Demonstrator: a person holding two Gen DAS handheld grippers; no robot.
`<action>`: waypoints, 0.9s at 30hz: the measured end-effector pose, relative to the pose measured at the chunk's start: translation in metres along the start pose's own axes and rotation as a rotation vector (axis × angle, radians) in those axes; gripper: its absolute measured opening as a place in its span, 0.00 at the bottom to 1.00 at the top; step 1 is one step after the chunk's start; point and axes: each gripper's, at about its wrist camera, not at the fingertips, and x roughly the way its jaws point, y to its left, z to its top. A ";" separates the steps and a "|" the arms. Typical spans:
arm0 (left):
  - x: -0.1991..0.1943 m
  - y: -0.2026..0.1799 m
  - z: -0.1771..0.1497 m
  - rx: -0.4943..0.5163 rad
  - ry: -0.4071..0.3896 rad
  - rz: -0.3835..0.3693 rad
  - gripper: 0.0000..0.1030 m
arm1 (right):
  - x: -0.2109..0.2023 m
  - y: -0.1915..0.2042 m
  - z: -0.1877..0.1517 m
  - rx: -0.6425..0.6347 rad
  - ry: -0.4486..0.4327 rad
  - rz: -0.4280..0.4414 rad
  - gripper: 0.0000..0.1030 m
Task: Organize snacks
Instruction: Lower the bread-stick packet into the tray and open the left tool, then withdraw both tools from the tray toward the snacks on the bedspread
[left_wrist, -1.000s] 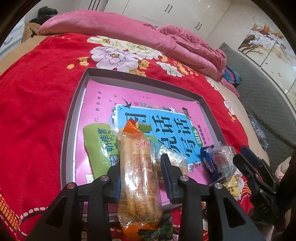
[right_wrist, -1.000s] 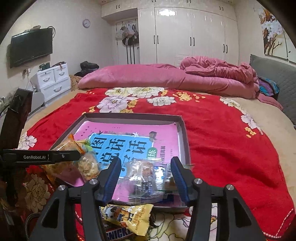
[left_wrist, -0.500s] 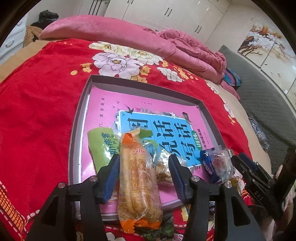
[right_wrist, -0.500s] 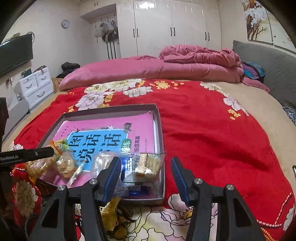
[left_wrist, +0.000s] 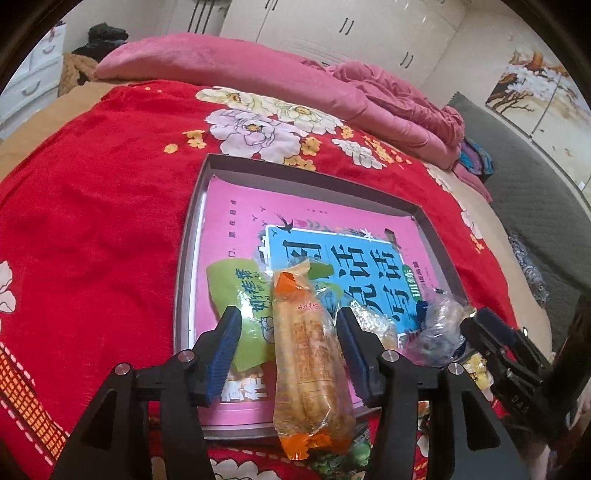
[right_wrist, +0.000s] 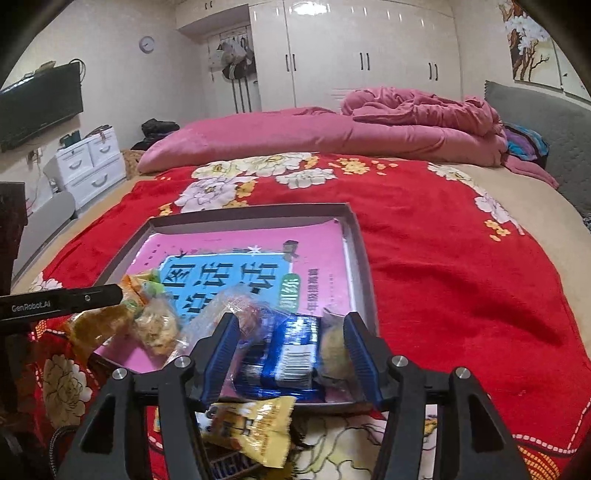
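Note:
A grey shallow box (left_wrist: 186, 258) lined with a pink and blue booklet lies on the red flowered blanket. My left gripper (left_wrist: 288, 350) is open; a long orange snack pack (left_wrist: 310, 362) lies between its fingers over the box's near rim, beside a green packet (left_wrist: 240, 291). My right gripper (right_wrist: 290, 356) is open above a blue wrapped snack (right_wrist: 291, 358), a clear-wrapped snack (right_wrist: 240, 314) and a round brown snack (right_wrist: 334, 350) in the box's near right corner (right_wrist: 364, 280). A yellow packet (right_wrist: 251, 428) lies outside the box below the right gripper.
A Snickers bar (right_wrist: 232, 463) lies on the blanket under the yellow packet. A rolled pink quilt (right_wrist: 332, 133) crosses the far side of the bed. A white drawer unit (right_wrist: 88, 166) and a wall TV (right_wrist: 37, 107) stand at left. The left gripper's body (right_wrist: 59, 299) reaches in from the left.
My left gripper opened, let go of the orange pack and drew back. My right gripper swung right, then back left over the box's near right corner; the snacks there now lie between its fingers.

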 end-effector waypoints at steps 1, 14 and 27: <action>-0.001 0.000 0.000 0.001 -0.004 0.000 0.54 | 0.000 0.002 0.000 -0.003 0.001 0.008 0.57; -0.016 -0.004 0.001 0.024 -0.041 -0.018 0.58 | -0.004 0.016 0.001 -0.037 -0.026 0.021 0.57; -0.020 -0.003 0.002 0.025 -0.050 -0.002 0.69 | -0.016 0.014 0.006 -0.042 -0.082 0.019 0.64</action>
